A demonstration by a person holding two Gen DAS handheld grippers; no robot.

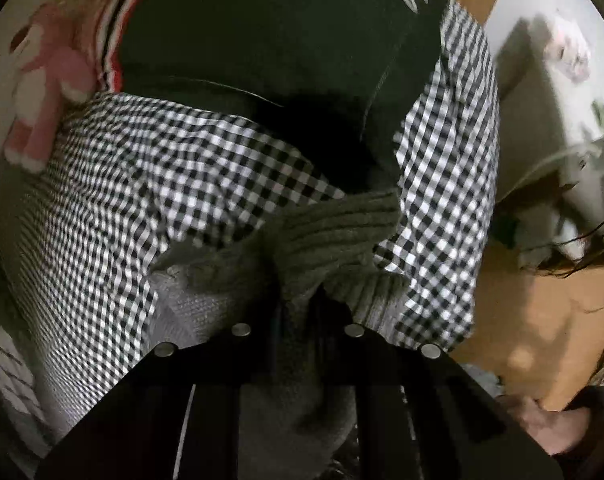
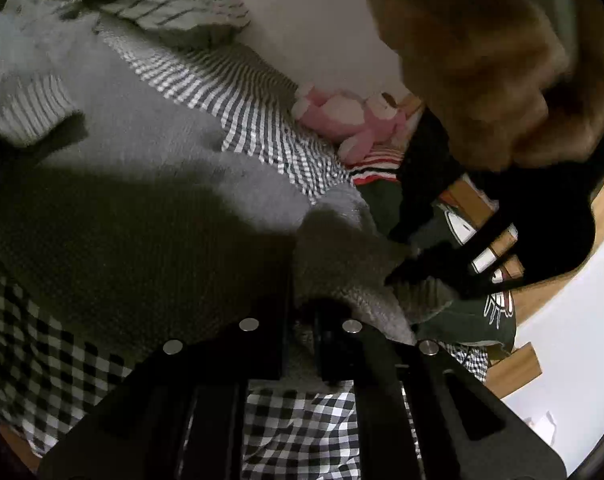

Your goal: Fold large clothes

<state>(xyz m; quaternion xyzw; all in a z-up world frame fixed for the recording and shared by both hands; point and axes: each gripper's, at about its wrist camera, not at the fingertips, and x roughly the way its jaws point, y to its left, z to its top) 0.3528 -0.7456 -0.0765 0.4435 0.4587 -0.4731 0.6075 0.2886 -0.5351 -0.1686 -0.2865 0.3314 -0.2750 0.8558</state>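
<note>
Both grippers, left gripper (image 1: 298,300) and right gripper (image 2: 302,320), pinch the gray sweater (image 2: 142,184) edge on a checkered sheet (image 1: 122,184), beside a green garment (image 1: 262,40).

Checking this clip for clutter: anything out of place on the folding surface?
Yes. A pink plush toy lies at the far edge of the checked sheet, beside a dark green garment, crowding the grey sweater that both grippers pinch.

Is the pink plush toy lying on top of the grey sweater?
No, the pink plush toy lies beside the wall on the checked sheet, apart from the grey sweater.
</note>
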